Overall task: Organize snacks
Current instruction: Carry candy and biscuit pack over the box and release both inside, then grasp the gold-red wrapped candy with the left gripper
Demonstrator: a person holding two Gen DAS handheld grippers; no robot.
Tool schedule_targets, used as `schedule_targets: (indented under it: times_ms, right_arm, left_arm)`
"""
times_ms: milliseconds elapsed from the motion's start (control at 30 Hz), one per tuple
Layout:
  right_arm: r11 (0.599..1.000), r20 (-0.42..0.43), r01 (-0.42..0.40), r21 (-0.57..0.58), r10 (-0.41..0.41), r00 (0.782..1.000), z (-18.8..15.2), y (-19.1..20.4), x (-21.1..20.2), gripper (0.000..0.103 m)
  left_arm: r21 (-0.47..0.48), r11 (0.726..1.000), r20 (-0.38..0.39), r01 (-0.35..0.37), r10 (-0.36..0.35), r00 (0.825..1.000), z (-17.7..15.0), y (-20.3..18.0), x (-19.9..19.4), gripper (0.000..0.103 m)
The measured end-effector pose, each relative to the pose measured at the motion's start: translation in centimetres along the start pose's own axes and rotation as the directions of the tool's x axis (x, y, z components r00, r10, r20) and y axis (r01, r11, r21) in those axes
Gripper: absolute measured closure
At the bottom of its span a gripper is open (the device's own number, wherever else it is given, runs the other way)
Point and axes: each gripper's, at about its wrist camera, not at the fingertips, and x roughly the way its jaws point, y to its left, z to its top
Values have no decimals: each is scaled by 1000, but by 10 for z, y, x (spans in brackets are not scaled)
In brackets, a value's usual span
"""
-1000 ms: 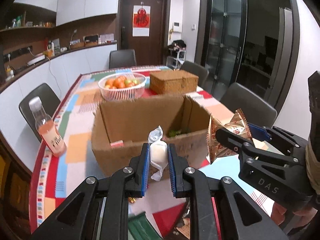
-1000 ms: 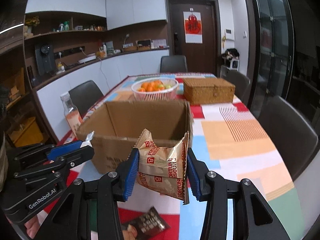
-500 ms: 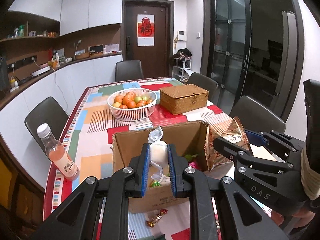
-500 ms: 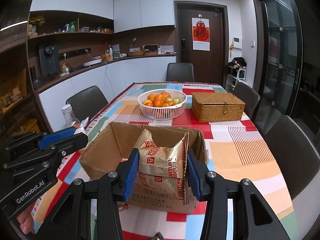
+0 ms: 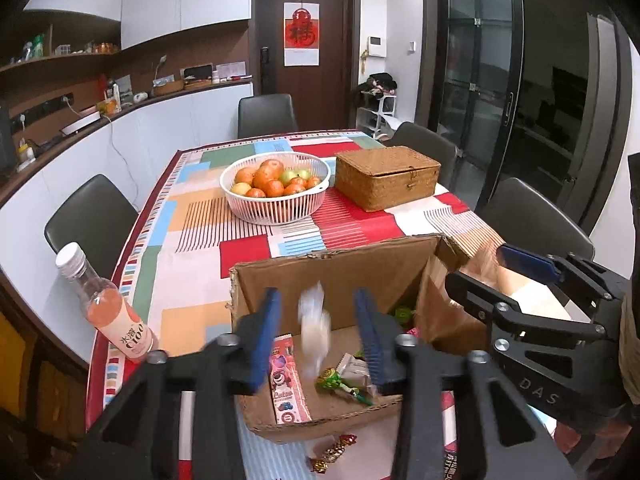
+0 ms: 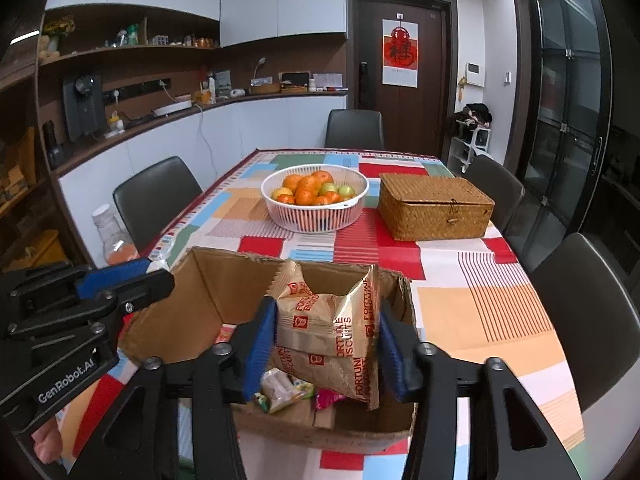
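Presently, the left wrist view shows the left gripper (image 5: 318, 330) over the open cardboard box (image 5: 332, 272), its fingers just spreading, no longer pinching the white wrapped snack (image 5: 314, 330), a motion-blurred shape apparently dropping inside. In the right wrist view, the right gripper (image 6: 326, 344) has also been opening, its fingers flanking the fortune biscuit bag (image 6: 332, 328) above the box; contact is unclear.

open brown cardboard box (image 5: 320, 268) top is clear; white plastic fruit basket (image 5: 275, 208) & woven wicker box (image 5: 386, 178) block behind it
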Motion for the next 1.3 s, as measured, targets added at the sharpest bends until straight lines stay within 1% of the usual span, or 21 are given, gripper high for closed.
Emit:
schedule_targets:
  times_ms: [33,67,300,400,500,667,800,933,1100,1233,1300]
  right_arm:
    - [1000,-2,4,9,-4,1000,-1,-1,0,41]
    - [1000,0,6,19,-6,1000,-3,-3,0,40]
    - [1000,13,-3,11,2,1000,-17,4,-16,40]
    - [1000,22,-6,2,6,1000,-27,10,-26,40]
    - [1000,21,-21,4,21,1000,-37,16,-35,40]
    - [999,-3,-34,2,34,999,-56,26,-44,40]
    - [999,-34,-35,0,35,999,-73,32,-46,40]
    - [999,-88,-44,-4,44,995,-91,37,-41,40]
    - [998,-168,-57,-8,55,984,-115,44,-27,40]
    - [999,-222,-51,-17,46,974,-131,49,-16,40]
    - [999,-245,-44,-23,37,969,-137,50,-10,40]
  left_arm:
    - [4,1000,0,-6,6,1000,-2,0,-1,63]
    - [9,1000,-1,-12,12,1000,-4,0,-1,63]
    - [51,999,17,3,-4,1000,-21,-3,-17,63]
    - [53,998,25,15,-17,1000,-29,-3,-27,63]
    - [71,997,29,27,-29,999,-42,-4,-38,63]
    - [105,994,20,27,-30,999,-64,-4,-49,62]
    - [121,992,-15,33,-31,999,-84,-4,-47,62]
    - [122,991,-72,50,-41,997,-105,-1,-37,63]
    - [112,990,-137,89,-74,988,-124,2,-19,63]
    - [98,988,-177,122,-103,979,-135,6,-3,63]
    - [102,987,-194,126,-105,975,-140,6,5,63]
